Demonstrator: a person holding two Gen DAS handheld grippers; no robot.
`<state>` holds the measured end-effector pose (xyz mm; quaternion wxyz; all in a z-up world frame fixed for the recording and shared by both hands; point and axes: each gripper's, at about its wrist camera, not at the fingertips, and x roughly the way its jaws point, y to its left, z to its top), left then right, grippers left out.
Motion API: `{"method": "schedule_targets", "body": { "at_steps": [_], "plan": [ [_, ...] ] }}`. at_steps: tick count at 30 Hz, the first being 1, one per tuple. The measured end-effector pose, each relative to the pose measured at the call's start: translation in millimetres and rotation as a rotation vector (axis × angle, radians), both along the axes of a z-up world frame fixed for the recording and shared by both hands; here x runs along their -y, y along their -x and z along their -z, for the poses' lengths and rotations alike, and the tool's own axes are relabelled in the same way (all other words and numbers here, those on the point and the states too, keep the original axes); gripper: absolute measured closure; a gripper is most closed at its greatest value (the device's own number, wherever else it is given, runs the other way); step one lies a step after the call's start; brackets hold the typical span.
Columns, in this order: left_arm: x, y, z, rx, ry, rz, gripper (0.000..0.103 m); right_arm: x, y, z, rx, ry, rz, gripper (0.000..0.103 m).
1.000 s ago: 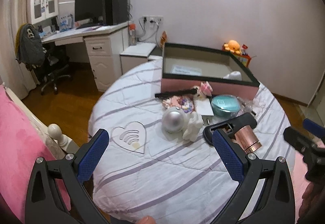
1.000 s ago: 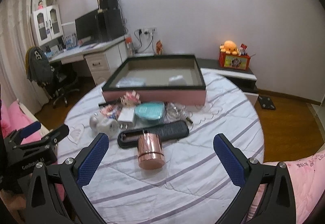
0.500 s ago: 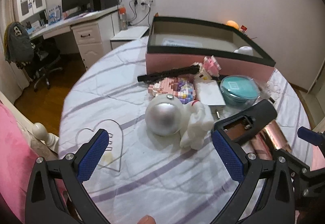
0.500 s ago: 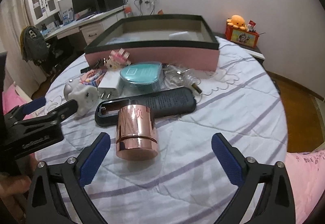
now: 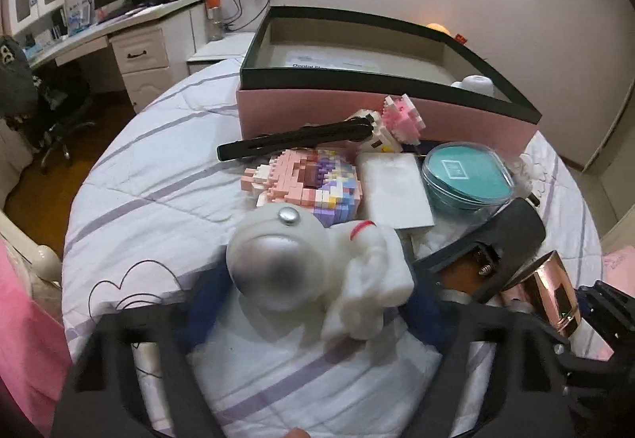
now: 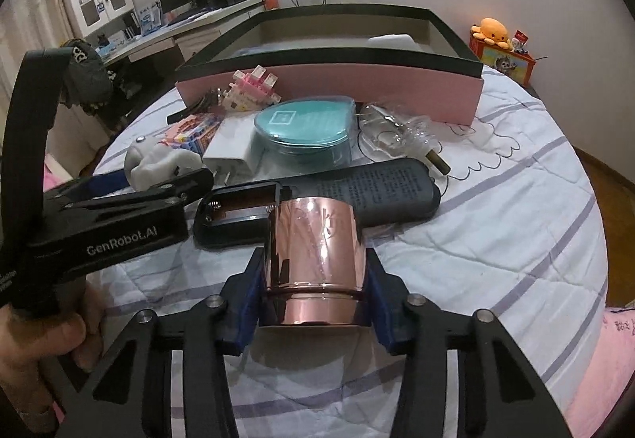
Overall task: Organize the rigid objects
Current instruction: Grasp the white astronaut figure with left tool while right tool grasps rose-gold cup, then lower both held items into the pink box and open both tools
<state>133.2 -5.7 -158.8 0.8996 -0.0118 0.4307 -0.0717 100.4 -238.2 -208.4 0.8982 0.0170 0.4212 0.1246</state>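
My left gripper (image 5: 313,303) is closed around a white astronaut figure with a silver visor (image 5: 278,271) on the striped cover. It also shows in the right wrist view (image 6: 158,164). My right gripper (image 6: 313,299) is shut on a rose-gold cylinder (image 6: 313,251), which also shows in the left wrist view (image 5: 551,295). Behind stands an open pink box with a dark rim (image 5: 397,108), with a white item and paper inside.
Between the grippers and the box lie a dark remote with open battery bay (image 6: 317,195), a teal lidded container (image 5: 466,176), a white charger (image 5: 393,191), pastel brick models (image 5: 309,188), a black strap (image 5: 293,140) and clear plastic (image 6: 397,128). A desk stands at the far left.
Both grippers moved forward and closed: the left around the astronaut figure, the right around the rose-gold cylinder. Both were open and apart from them before.
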Motion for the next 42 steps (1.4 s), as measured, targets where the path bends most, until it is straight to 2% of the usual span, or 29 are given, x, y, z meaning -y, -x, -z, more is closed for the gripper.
{"method": "schedule_targets", "body": {
  "at_steps": [3, 11, 20, 25, 32, 36, 42],
  "plan": [
    [-4.0, 2.3, -2.4, 0.005, 0.02, 0.009, 0.033, 3.4, 3.0, -2.8, 0.002, -0.01, 0.003, 0.056],
    [-4.8, 24.2, -13.0, 0.03, 0.008, -0.008, 0.033, 13.5, 9.9, -18.7, 0.021, -0.044, 0.001, 0.056],
    [-5.3, 23.0, -62.3, 0.11, 0.025, -0.008, 0.033, 22.5, -1.2, -60.8, 0.112, -0.077, -0.003, 0.056],
    [3.2, -12.3, -88.0, 0.156, 0.027, -0.001, 0.033, 29.1, -36.7, -91.0, 0.184, -0.067, 0.005, 0.056],
    [22.3, -77.2, -101.8, 0.183, 0.0, 0.024, 0.033, 35.0, -111.9, -108.1, 0.191, -0.081, 0.015, 0.056],
    [32.2, -115.8, -98.9, 0.178, -0.004, 0.027, 0.033, 36.3, -159.6, -102.9, 0.166, -0.088, 0.026, 0.056],
    [42.5, -166.7, -88.7, 0.157, -0.011, 0.024, 0.033, 38.8, -205.9, -82.4, 0.117, -0.079, 0.036, 0.056]
  ]
}}
